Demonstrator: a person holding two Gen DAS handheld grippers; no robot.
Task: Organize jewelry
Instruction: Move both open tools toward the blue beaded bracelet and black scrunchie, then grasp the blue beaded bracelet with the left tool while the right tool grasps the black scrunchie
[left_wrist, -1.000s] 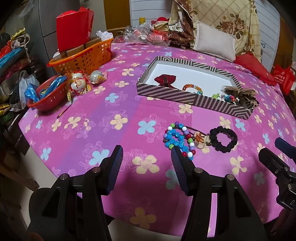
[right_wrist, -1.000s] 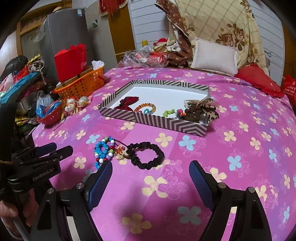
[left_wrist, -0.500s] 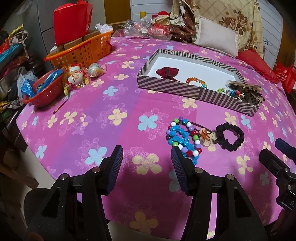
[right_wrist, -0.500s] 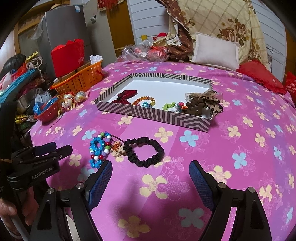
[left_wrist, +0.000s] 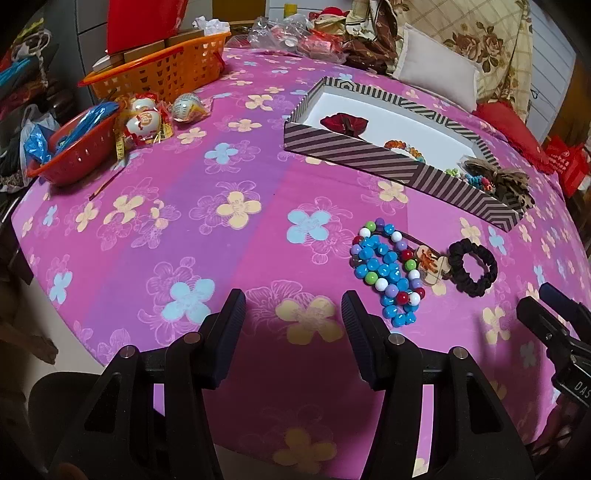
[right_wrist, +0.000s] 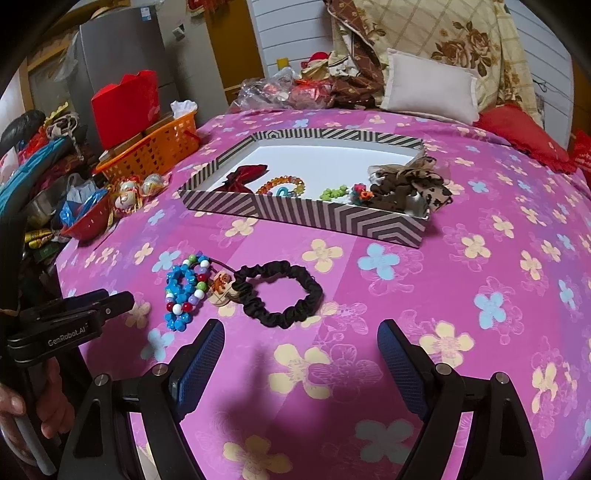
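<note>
You are tilting both tongs steeply down over the pink flowered worktop (left_wrist: 229, 177). Your left tongs (left_wrist: 293, 317) are standing open and gripping nothing, the beaded bracelets (left_wrist: 386, 271) lying at one o'clock just beyond them. Your right tongs (right_wrist: 301, 354) are gaping wide and empty, the black scrunchie (right_wrist: 280, 291) lying at twelve o'clock and the striped box (right_wrist: 306, 216) farther back.
</note>
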